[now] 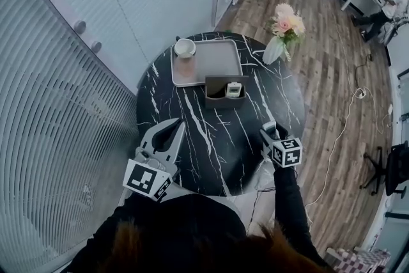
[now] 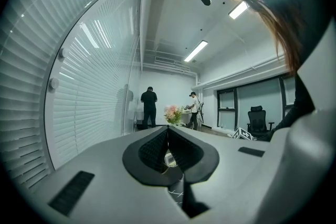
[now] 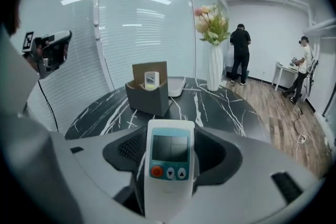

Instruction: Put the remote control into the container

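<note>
Over the table (image 1: 211,137) edge, right gripper (image 1: 270,130) clamps the remote control (image 3: 169,165); left gripper (image 1: 178,123) fingers touch.

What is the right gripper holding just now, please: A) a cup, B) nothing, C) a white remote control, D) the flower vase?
C: the right gripper is shut on the white remote control, whose screen and orange button face its camera.
</note>
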`<state>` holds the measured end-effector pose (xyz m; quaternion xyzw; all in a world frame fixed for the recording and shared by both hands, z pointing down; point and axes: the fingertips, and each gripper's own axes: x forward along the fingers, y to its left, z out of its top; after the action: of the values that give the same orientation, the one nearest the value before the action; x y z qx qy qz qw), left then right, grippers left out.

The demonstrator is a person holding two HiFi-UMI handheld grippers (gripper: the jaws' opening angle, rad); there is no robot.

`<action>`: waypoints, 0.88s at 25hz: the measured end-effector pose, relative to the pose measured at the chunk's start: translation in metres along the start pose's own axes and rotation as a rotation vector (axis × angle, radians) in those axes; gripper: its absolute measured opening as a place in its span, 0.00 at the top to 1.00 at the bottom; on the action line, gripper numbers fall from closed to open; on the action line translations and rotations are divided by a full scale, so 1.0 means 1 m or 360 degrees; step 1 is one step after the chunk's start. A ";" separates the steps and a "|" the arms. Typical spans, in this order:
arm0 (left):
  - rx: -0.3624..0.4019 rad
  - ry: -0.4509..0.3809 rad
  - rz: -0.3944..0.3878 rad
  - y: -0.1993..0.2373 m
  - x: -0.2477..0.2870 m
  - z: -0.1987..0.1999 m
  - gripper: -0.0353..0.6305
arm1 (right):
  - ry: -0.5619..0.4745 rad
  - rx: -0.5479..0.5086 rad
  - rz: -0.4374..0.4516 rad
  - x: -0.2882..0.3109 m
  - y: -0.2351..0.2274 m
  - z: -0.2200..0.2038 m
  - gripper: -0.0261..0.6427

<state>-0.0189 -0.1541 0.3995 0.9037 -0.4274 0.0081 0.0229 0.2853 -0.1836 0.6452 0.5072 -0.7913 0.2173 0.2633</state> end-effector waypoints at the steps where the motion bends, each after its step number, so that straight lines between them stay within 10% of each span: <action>1: -0.0002 -0.0002 -0.0006 -0.001 0.000 0.000 0.93 | -0.0077 0.0013 0.0007 -0.006 0.007 0.009 0.54; 9: -0.0012 -0.0029 -0.0026 -0.003 -0.001 0.003 0.93 | -0.0615 -0.0009 0.0024 -0.046 0.077 0.088 0.54; 22: -0.0047 -0.0070 -0.0001 0.009 -0.003 0.002 0.93 | -0.0956 0.0084 0.0000 -0.089 0.152 0.158 0.54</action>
<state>-0.0282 -0.1577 0.3973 0.9033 -0.4277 -0.0180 0.0270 0.1461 -0.1595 0.4554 0.5554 -0.8279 0.0781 0.0040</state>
